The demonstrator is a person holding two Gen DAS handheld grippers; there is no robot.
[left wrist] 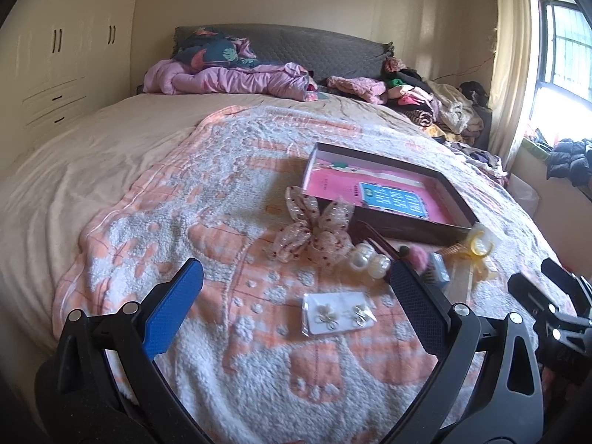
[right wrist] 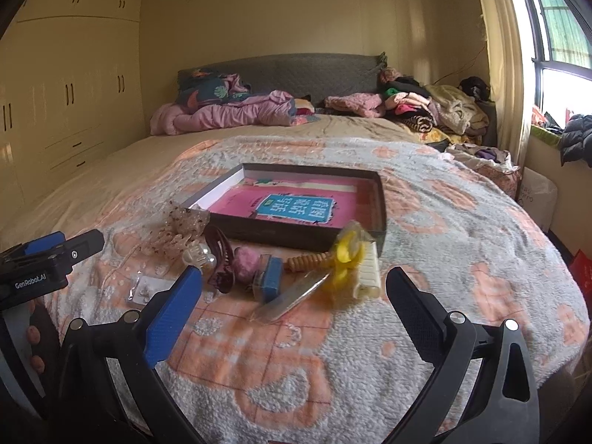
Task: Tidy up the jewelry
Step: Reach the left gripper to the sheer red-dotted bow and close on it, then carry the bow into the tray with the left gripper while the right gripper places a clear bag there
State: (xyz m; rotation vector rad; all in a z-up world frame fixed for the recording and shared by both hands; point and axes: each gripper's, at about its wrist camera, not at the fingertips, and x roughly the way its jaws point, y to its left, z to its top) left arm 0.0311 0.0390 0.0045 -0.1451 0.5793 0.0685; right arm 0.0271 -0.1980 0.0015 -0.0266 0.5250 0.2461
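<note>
Both pairs of jaws stand wide apart and hold nothing. Between the fingers of the left gripper [left wrist: 296,307], just ahead of them on the blanket [left wrist: 229,370], lies the earring card [left wrist: 337,313], its long axis crosswise to the fingers and slightly skewed. That card sits well left of the right gripper [right wrist: 294,309], so the left looks nearer. Ahead of the right lie a clear flat clip [right wrist: 292,298] and a yellow hair claw [right wrist: 346,259], with the open box [right wrist: 379,207] beyond.

Peach-and-white patterned blanket [left wrist: 229,199], dark box [right wrist: 296,235] lined pink, yellow clip [right wrist: 346,255], spotted bow [left wrist: 314,229].
</note>
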